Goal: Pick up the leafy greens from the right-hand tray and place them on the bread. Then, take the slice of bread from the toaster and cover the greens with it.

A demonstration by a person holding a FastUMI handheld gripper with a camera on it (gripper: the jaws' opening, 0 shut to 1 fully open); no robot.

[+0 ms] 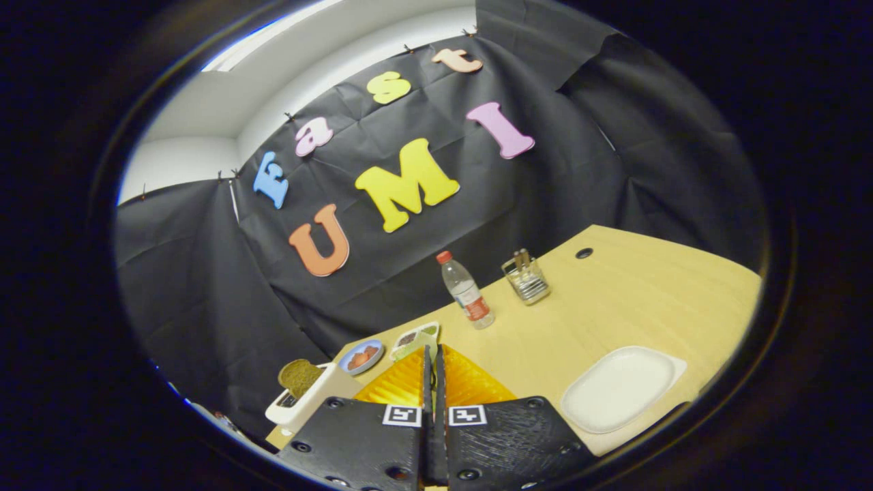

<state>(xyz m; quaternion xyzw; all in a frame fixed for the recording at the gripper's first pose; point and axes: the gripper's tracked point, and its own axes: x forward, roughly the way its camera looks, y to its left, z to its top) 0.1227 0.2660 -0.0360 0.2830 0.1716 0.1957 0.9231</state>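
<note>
The tool [432, 361] has its two fingers pressed together with barely a slit between them, and nothing is visibly caught there; it is raised over the wooden bench [614, 300]. Taking the white toaster [300, 402] as landmark: a brown slice of bread [300, 376] stands upright in its slot. Just beyond the toaster sits a small blue plate [361, 356] with reddish food, and past that a white compartment tray [415, 339] holding small dark and green bits, which I judge to be the greens. That tray lies just ahead of the fingertips, nearly touching them in the view. An empty white tray [620, 387] lies well apart from the toaster, on the tool's other side. To do this step well, open the fingers wide first, then descend straight over the green compartment and pinch gently.
</note>
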